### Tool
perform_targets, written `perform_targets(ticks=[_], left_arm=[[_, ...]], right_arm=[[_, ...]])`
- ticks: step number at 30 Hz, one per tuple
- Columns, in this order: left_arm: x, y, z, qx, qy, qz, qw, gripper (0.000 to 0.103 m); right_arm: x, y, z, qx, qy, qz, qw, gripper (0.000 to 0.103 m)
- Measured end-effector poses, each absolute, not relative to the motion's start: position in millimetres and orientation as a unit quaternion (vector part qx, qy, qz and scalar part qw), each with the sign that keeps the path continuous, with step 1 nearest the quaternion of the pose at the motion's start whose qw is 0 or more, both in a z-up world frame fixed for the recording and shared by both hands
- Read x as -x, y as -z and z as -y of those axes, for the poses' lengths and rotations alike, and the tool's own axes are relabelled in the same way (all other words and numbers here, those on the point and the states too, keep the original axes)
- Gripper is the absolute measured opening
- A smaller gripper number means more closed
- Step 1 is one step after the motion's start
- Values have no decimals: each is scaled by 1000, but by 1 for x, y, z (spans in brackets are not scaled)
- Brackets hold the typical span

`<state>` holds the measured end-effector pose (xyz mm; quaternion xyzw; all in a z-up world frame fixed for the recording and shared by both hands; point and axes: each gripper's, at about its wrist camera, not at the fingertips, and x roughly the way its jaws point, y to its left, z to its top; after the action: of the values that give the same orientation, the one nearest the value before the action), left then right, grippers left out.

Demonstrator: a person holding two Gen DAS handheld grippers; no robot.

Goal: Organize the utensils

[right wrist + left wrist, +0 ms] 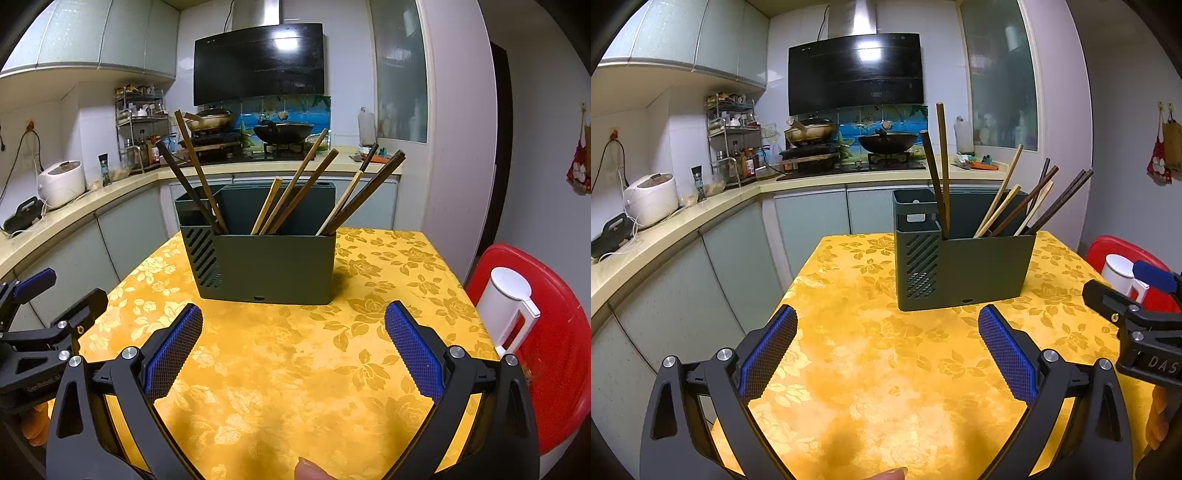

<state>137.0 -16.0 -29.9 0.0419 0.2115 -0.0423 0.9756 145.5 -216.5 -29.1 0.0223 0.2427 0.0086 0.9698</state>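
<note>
Left wrist view: the left tongs (pixel 886 354) hang spread wide above the surface (pixel 871 369), which carries a yellow floral cloth. Nothing lies between the blue pads (pixel 764 358). The dark green utensil holder (pixel 964 266) stands upright on the surface ahead of the tongs, slightly right of centre, well apart from the fingertips. Its slotted side compartment (pixel 918 262) sits at the left end. Two dark chopsticks (pixel 940 173) stand nearly upright just beside that compartment, in the left corner of the main bin. The remaining chopsticks (pixel 1027 203), some pale and some dark, lean rightward in the main bin. The right tongs (pixel 1126 295) enter from the right edge, above the right side of the surface.

Right wrist view: the right tongs (pixel 293 350) are likewise spread wide and hold nothing. The utensil holder (pixel 266 266) stands directly ahead, apart from the pads (pixel 413 354). Two chopsticks (pixel 195 177) lean left at the left end of the main bin; a group in the middle and a group at the right end lean right. The left tongs (pixel 44 306) appear at the left edge, beside the surface (pixel 295 387). A white jug (pixel 506 306) rests on a red stool (pixel 554 350) just beside the right edge of the surface. A fingertip (pixel 308 469) shows at the bottom edge.
</note>
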Motion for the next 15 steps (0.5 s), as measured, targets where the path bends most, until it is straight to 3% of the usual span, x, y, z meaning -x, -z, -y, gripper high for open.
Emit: perform_targets(ticks=[15], left_arm=[[-130, 22, 14, -33, 40, -198, 979, 96]], right_arm=[[-135, 12, 220, -24, -6, -215, 976, 96]])
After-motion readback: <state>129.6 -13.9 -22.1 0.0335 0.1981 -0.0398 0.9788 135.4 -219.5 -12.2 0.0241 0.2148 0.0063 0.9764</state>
